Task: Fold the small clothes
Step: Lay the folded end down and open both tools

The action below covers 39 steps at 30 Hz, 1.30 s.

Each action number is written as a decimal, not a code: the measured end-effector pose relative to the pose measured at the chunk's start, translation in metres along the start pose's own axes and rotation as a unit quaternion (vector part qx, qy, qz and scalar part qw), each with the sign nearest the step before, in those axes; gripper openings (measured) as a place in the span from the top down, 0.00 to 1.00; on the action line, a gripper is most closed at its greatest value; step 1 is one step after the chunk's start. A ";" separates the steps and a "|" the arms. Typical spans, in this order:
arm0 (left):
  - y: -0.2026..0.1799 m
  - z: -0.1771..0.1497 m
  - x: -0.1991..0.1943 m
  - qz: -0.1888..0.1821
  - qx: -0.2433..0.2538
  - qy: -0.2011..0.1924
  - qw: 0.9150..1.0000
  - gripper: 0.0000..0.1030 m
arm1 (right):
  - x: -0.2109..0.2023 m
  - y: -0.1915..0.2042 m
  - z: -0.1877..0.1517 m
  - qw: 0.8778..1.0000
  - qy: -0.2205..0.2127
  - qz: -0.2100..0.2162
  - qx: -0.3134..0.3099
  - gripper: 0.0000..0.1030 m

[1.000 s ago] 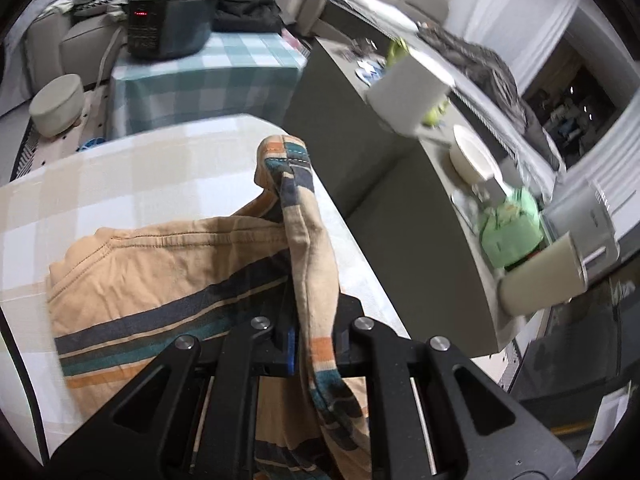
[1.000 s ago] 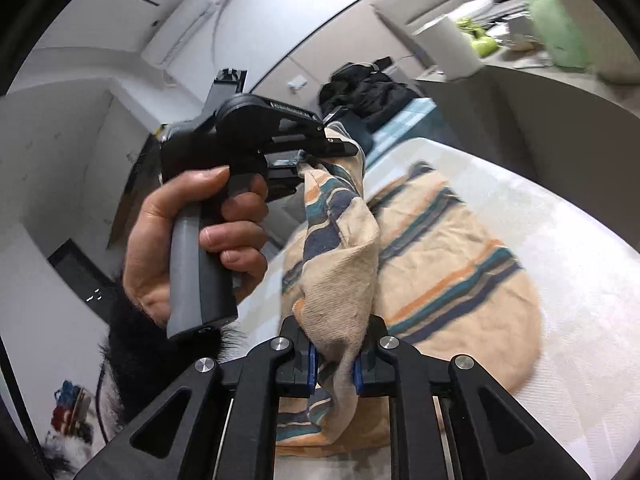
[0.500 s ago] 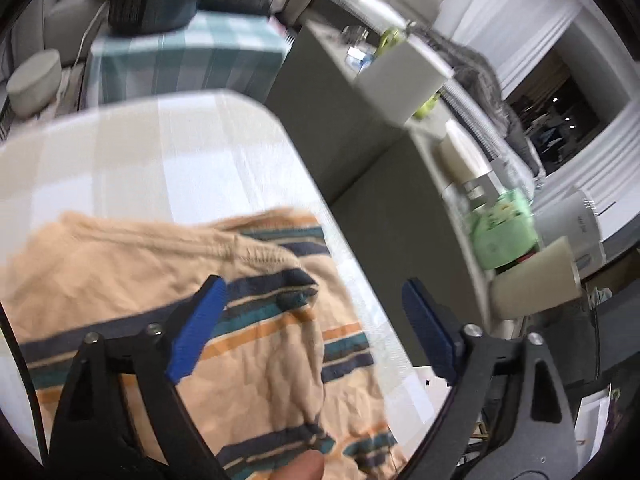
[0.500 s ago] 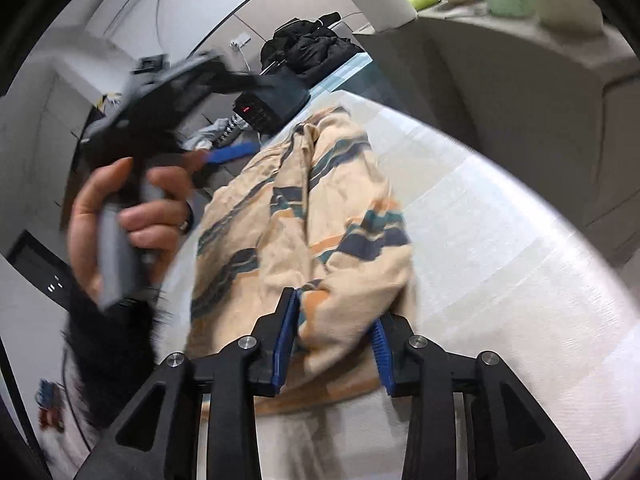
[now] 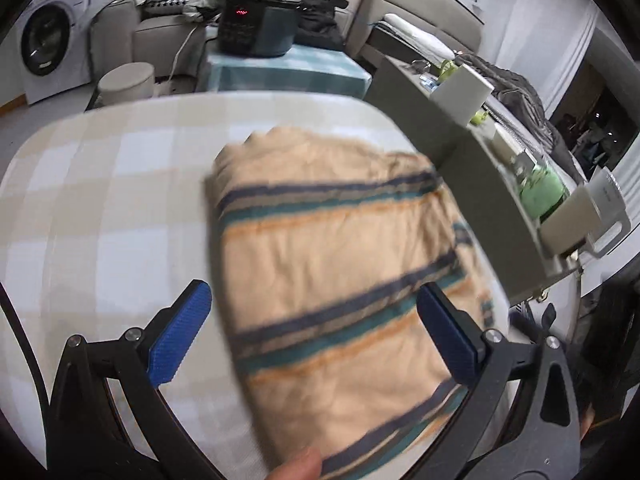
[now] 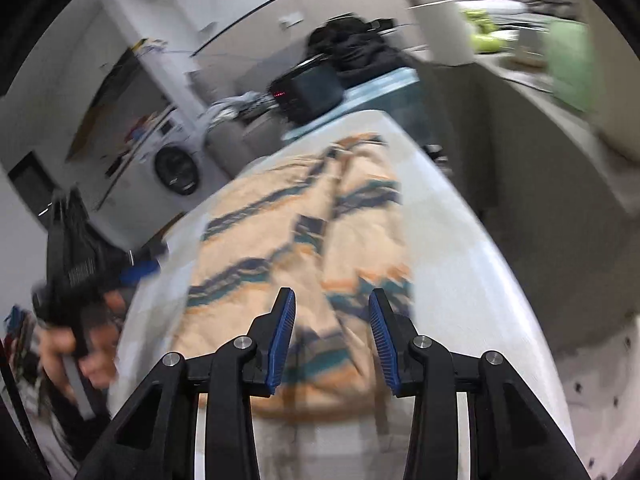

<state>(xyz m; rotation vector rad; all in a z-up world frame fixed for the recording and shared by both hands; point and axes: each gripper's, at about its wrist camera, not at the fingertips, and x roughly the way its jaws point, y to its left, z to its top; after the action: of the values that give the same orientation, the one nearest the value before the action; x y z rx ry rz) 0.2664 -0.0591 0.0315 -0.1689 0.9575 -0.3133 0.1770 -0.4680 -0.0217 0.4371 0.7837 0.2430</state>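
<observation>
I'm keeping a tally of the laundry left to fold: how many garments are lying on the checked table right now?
1: a striped orange garment, folded over on the right side of the checked table, near its edge. Anything tucked beneath it would be hidden.

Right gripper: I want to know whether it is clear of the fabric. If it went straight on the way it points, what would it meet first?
Probably the striped garment: the open right gripper points down at it.

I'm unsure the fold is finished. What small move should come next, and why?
Probably smooth the striped garment: it lies folded on the checked table, still wrinkled. Both tongs, left and right, have just been opening, gripping nothing.
</observation>
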 end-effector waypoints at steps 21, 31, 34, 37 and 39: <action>0.016 -0.056 0.045 -0.009 0.002 0.037 0.999 0.01 | 0.117 0.010 0.143 0.990 0.071 -0.068 -0.103 0.94; 0.018 -0.059 0.037 -0.025 0.001 0.032 0.999 0.01 | 0.076 -0.020 0.094 0.995 0.094 -0.012 -0.043 0.71; 0.013 -0.063 0.027 -0.058 0.012 0.035 0.998 0.01 | 0.060 -0.022 0.061 0.992 0.125 0.026 -0.025 0.69; 0.001 -0.074 0.011 -0.087 0.043 0.034 0.995 0.01 | 0.051 -0.019 0.034 0.988 0.145 0.043 -0.037 0.69; -0.010 -0.085 0.000 -0.089 0.077 0.033 0.993 0.01 | 0.051 -0.016 0.025 0.986 0.150 0.050 -0.049 0.69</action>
<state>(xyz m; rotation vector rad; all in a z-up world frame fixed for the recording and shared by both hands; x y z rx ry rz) 0.1947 -0.0692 -0.0141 -0.1041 0.9813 -0.5584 0.2310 -0.4708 -0.0450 0.3512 1.0411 0.4462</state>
